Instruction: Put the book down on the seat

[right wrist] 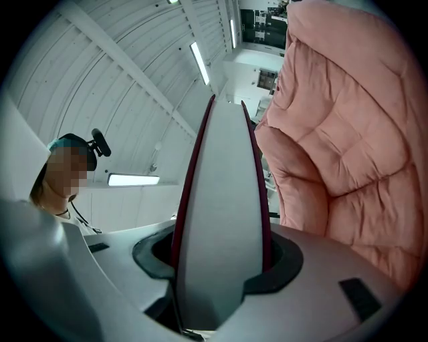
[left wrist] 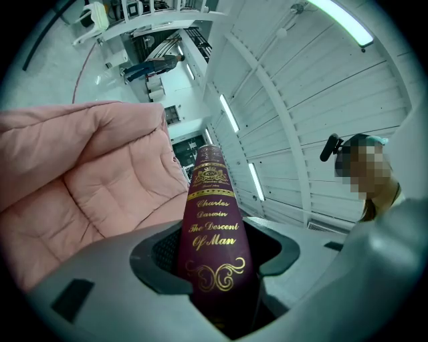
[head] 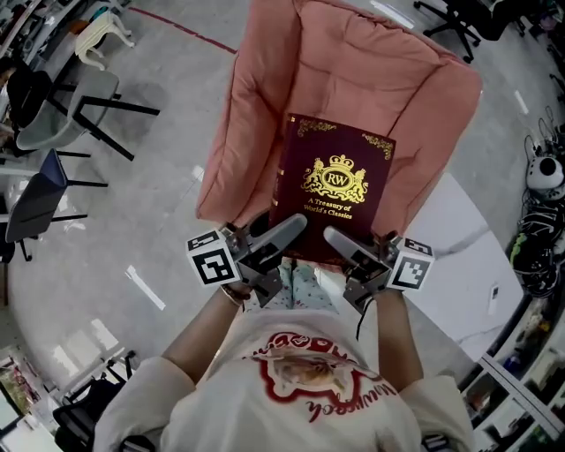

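A dark red hardback book with a gold crest is held above the pink padded seat. My left gripper is shut on the book's near left corner; the left gripper view shows the gold-lettered spine clamped between its jaws. Over on the other side, my right gripper is shut on the near right corner, and in the right gripper view the white page edge fills the gap between its jaws. The pink cushion lies just beyond the book in both gripper views.
The pink chair stands on a grey floor. Dark office chairs stand at the left, and another office chair is at the top right. A white panel lies on the floor at the right, with shelving and cables beyond it.
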{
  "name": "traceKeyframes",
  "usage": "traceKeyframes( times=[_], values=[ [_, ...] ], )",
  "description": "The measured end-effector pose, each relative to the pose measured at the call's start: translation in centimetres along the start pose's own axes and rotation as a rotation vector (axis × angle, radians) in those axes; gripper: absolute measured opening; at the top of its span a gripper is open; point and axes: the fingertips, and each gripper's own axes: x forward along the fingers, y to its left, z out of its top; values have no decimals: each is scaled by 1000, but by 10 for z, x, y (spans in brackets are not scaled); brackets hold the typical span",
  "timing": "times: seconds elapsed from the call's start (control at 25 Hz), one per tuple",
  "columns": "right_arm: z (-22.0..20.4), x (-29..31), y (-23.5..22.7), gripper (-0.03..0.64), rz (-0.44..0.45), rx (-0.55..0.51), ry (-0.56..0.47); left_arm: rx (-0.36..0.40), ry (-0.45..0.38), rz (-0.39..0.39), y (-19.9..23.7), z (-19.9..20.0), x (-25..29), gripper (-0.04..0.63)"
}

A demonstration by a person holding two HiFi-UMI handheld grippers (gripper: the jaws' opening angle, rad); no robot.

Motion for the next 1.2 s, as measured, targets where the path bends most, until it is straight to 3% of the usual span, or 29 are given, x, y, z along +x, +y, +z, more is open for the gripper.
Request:
traceKeyframes(
  times=[0.4,0.6,0.8,1.2],
  values=[
    [-4,-7,-42,222,-11,36,24,-23,-10,31,39,-15,7,235],
    [-20,-13,-39,224,-23,58,30,-45,-10,45,37,-27,-5,235],
    [-16,4,-78,223,-21,79,40,-56,-19,69,79,-17,-2,235],
    [-23,-2,-108,224,-46,96,44,-84,-17,72,108,-29,0,235]
  ],
)
